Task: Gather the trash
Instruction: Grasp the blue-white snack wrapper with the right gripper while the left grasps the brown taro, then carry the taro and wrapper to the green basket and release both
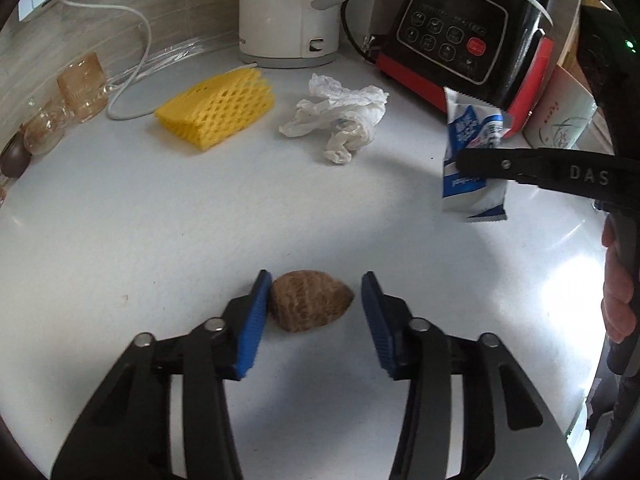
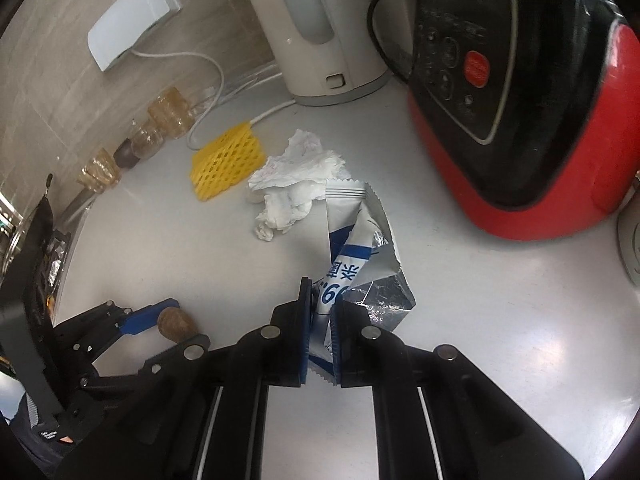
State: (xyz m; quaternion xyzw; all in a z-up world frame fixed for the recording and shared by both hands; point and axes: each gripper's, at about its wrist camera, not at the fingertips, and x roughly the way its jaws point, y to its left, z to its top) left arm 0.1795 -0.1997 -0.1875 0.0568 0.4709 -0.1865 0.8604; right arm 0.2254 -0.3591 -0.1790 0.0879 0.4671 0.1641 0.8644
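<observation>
1. Right gripper [image 2: 320, 320]: clamped narrow on a torn blue, white and silver foil snack wrapper [image 2: 360, 264], pads pinching its lower end, the rest sticking up loose above the white countertop [image 2: 460, 320].
2. Left gripper [image 1: 314, 312]: part-way apart around a small brown ridged nut shell [image 1: 308, 300]; left blue pad touching or nearly touching the shell, right pad clear of it, so nothing gripped yet.
3. Shell: lying on the countertop toward its near edge, well short of the back wall.
4. Remaining trash nearer the back edge: a yellow foam fruit net [image 1: 218, 114], beside it a crumpled white paper tissue [image 1: 338, 118]; both in front of a cream electric kettle [image 1: 288, 12] and a black-and-red blender base [image 1: 460, 36].
5. Handling, as a judgement: wrapper very light, thin, crinkly, likely slippery foil; best pinched across a flat folded part. Shell light, hard, rounded, prone to squirting sideways; best taken across its widest middle with both pads square. Net soft and springy; tissue soft, easily compressed, any bunched fold good for a hold.
6. Left wrist view only: the gap at the right pad, the wrapper hanging clear in the air, a hand [image 1: 618, 284] on the other handle.
7. Right wrist view only: the pads biting the wrapper, its silver inner lining, a white wall plug [image 2: 132, 16].
</observation>
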